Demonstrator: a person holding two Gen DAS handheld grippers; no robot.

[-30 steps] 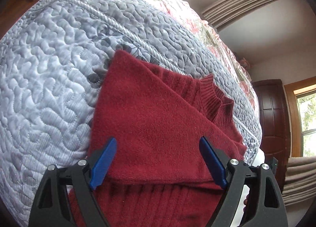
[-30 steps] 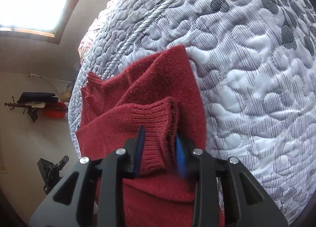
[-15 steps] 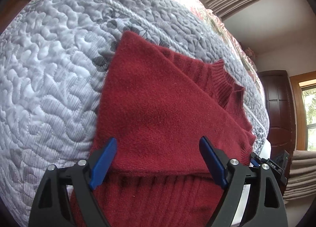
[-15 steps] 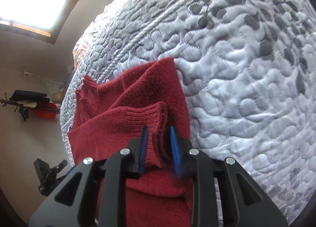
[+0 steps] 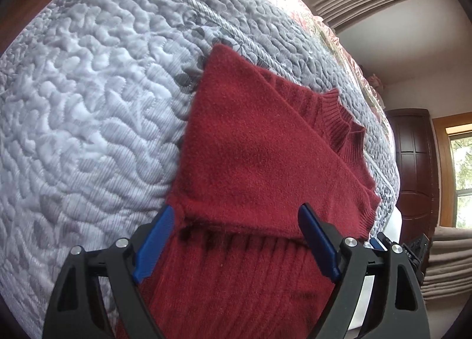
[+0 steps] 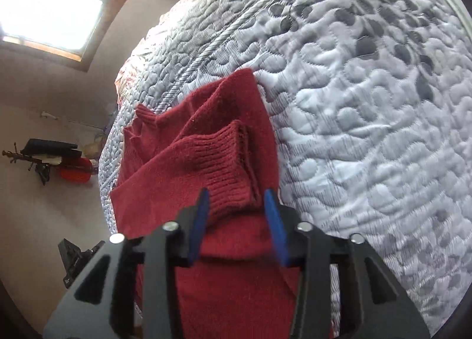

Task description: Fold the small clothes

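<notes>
Red sweater (image 5: 250, 156) lies lengthwise, collar away; left tongs (image 5: 236, 235) gape, right tongs (image 6: 237, 215) parted around cuff (image 6: 227, 161)

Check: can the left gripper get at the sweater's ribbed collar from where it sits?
Probably yes. The left gripper is open over the folded red sweater, and the ribbed collar lies exposed ahead of it on the quilt, with nothing covering it. The right gripper sits at the cuff, off that path.
</notes>
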